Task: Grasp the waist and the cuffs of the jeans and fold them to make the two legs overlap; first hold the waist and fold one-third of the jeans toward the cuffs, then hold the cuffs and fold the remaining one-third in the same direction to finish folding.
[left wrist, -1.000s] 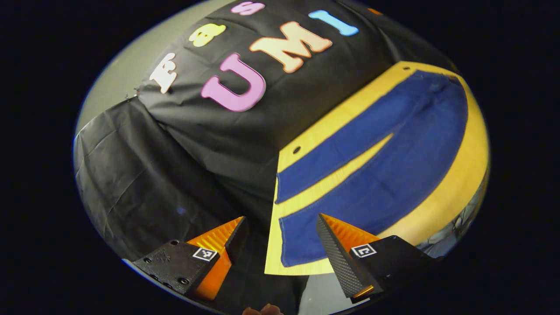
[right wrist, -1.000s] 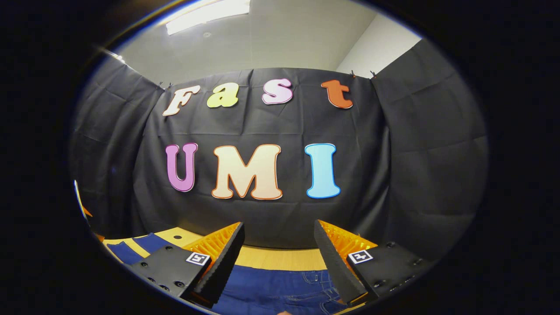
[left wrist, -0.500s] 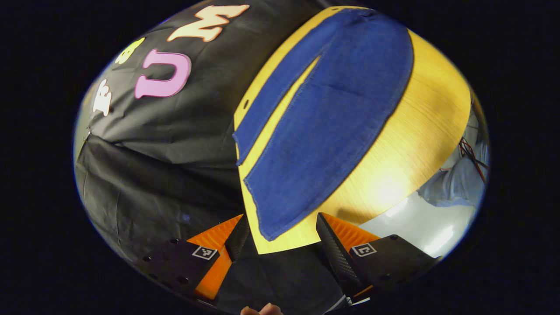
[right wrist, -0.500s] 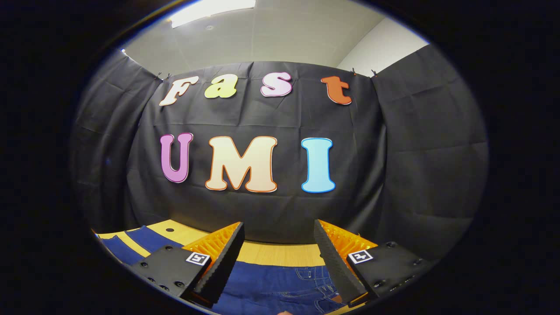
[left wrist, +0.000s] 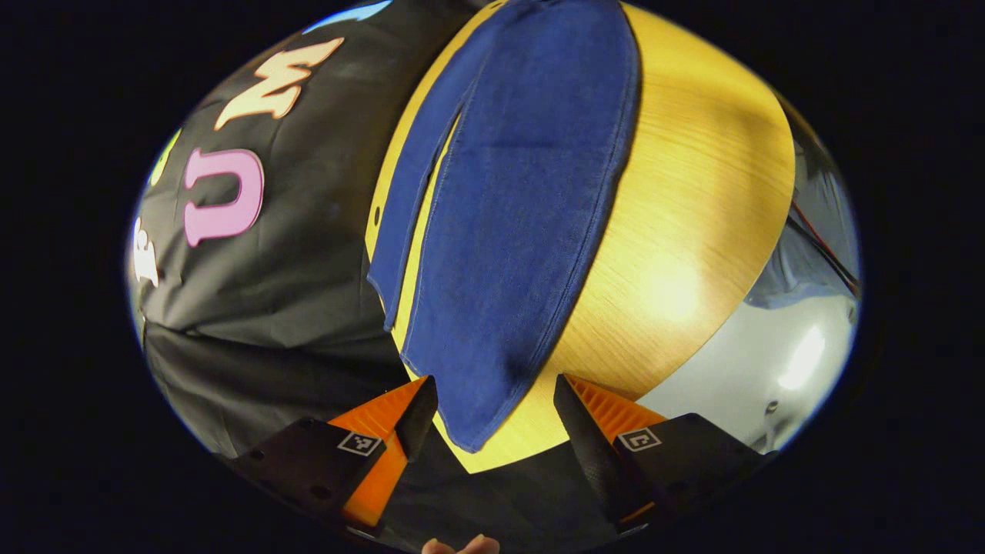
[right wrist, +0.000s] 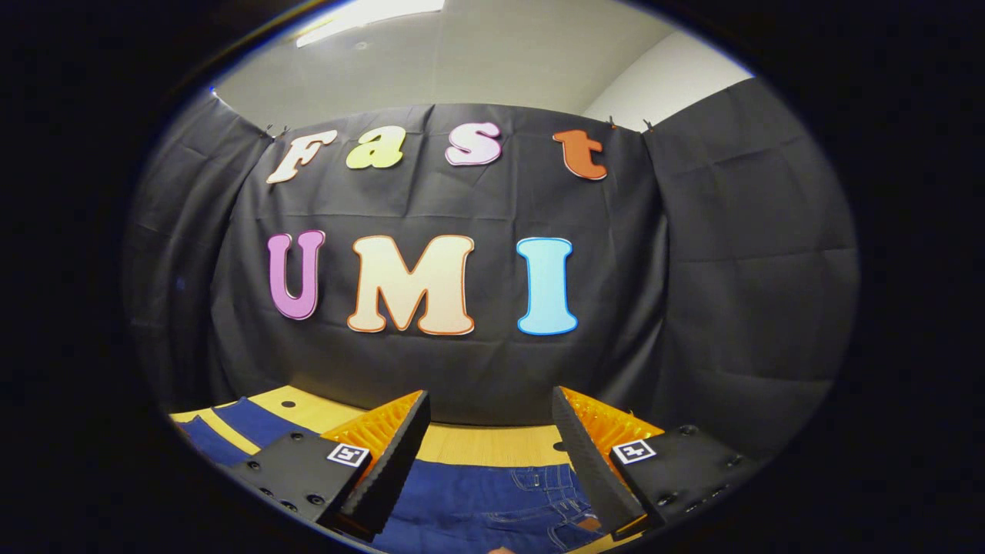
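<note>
Dark blue jeans (left wrist: 523, 200) lie flat on a light wooden table (left wrist: 692, 231), legs spread with a narrow gap between them. In the left gripper view the cuff of the near leg (left wrist: 469, 419) lies at the table's corner, just ahead of my left gripper (left wrist: 489, 408), which is open and above the cuff. In the right gripper view the waist end with its pockets (right wrist: 539, 500) lies under my right gripper (right wrist: 489, 446), also open and empty, held above the cloth. The two leg ends (right wrist: 231, 431) stretch off to the left.
The black cloth wall (right wrist: 462, 369) rises right behind the table's far edge. Off the table's long side in the left gripper view is pale floor (left wrist: 769, 369) and a bit of cable. A fingertip of the holding hand (left wrist: 460, 545) peeks in at the bottom.
The left gripper has swung round and moved in over the table corner, so the near cuff now sits between its fingers' line. The right gripper has barely shifted.
</note>
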### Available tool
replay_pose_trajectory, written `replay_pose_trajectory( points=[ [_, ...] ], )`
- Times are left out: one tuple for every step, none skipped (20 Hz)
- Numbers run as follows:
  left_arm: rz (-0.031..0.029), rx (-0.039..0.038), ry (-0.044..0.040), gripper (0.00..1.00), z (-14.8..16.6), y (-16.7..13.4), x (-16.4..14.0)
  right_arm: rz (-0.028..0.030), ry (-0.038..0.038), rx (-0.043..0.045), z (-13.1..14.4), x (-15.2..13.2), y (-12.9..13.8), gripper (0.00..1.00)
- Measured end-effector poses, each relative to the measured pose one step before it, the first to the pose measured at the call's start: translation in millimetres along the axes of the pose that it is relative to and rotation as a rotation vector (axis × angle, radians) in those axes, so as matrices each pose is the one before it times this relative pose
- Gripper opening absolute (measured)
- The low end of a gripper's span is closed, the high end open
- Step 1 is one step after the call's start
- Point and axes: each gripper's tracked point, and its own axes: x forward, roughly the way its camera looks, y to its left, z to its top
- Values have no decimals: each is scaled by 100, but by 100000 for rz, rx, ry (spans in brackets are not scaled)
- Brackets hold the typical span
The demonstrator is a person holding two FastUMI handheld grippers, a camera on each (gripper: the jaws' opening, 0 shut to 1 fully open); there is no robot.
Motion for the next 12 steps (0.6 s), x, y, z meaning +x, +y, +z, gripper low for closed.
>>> replay_pose_trajectory(
  points=[
    [-2031,622,-422,95,155,-271,530,-1060,363,-179,-253,144,-292,98],
    [407,1762,-941,89,-91,70,107,-914,983,-361,-425,130,-193,98],
    [-273,2162,-825,87,148,44,247,-845,1070,-167,-376,57,-160,98],
    [-206,1731,-655,86,207,223,265,-546,560,235,-266,-16,-119,98],
    [-715,1161,-529,86,149,1,225,-366,479,305,-271,22,-70,98],
    [-205,1033,-662,85,136,205,130,-263,516,54,-177,97,-11,98],
    [12,940,-657,85,57,226,218,-478,294,-116,-232,46,-90,99],
    [-134,791,-148,85,62,260,257,-374,301,-12,-175,59,-34,99],
    [-603,838,-256,84,196,119,286,-82,332,111,-118,-18,34,99],
    [-1628,526,38,84,-64,-231,204,-52,190,-55,-72,-26,26,99],
    [-1750,367,-86,82,96,-393,154,-256,-49,-380,-45,-105,-139,99],
    [-1926,237,249,71,-11,-413,80,-354,-206,-617,48,-84,-166,99]
  ],
)
